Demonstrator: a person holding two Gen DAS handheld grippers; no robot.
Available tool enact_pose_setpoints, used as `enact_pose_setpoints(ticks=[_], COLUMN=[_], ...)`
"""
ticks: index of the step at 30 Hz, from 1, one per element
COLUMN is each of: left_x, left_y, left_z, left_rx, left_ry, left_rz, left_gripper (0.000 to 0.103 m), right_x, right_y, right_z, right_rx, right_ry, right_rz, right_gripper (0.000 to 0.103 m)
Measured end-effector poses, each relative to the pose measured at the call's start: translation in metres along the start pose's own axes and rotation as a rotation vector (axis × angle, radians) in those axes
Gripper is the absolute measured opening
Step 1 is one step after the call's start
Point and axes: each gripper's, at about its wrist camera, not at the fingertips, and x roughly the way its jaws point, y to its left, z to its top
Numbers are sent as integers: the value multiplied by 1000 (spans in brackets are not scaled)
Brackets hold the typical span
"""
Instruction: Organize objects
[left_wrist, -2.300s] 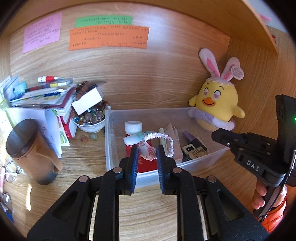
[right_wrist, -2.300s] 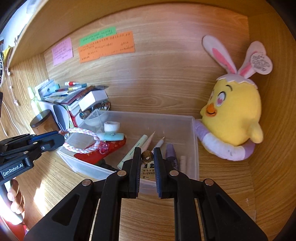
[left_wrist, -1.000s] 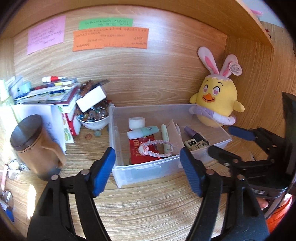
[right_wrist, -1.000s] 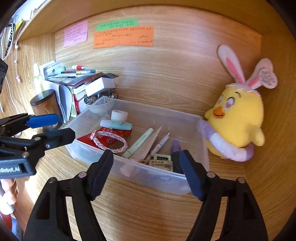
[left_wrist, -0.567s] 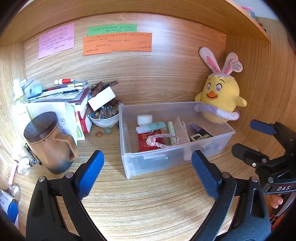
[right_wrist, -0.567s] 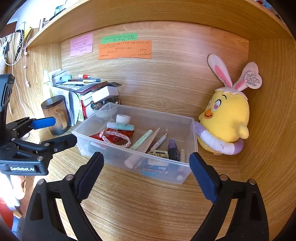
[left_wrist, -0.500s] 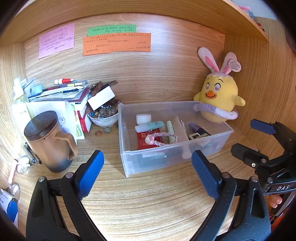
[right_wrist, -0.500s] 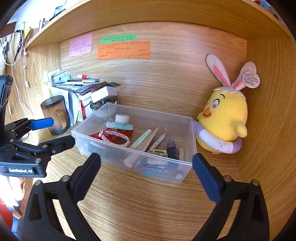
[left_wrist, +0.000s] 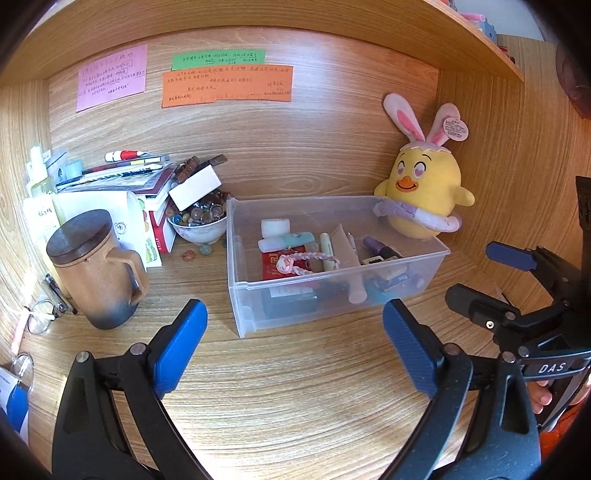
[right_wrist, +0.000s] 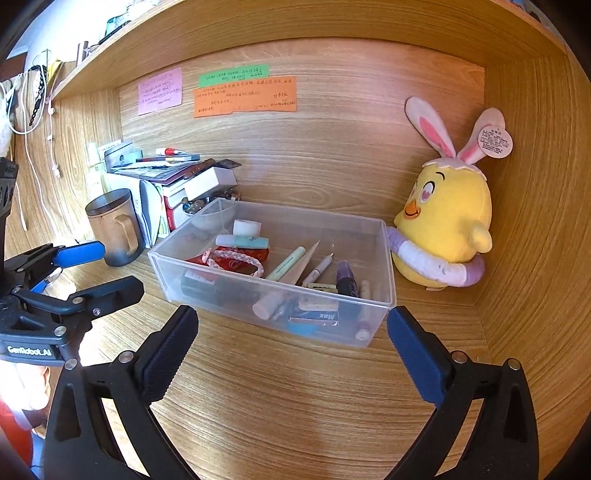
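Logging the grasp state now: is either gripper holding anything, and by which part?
Nothing is held. The left gripper and right gripper are both open, short of the clear bin, and the braided bracelet lies inside.

A yellow chick plush (left_wrist: 424, 192) with pink rabbit ears sits in the back right corner of the wooden desk (left_wrist: 295, 387), leaning toward the right wall. On the back wall hang a pink note (left_wrist: 110, 81), a green note (left_wrist: 218, 59) and an orange note (left_wrist: 227, 85), the green one just above the orange. Toward the desk's left edge stands a brown lidded mug (left_wrist: 98, 269), behind it a stack of books and papers (left_wrist: 122, 184) with pens on top, and just right of the stack a white bowl of glass beads (left_wrist: 197, 221) with a white box (left_wrist: 195, 192) tilted across its rim.
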Motion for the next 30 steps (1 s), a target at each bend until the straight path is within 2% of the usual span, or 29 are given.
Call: enact_pose_setpoints(ticks=[30], left_x=[-6], left_y=[-6], left_z=[-2], left_rx=[-7], left_ry=[1], left_rz=[-23], left_gripper=[97], right_x=[1], right_y=[-1], right_z=[-2], right_rx=[15], right_ry=[6], right_rz=[1], right_gripper=[102])
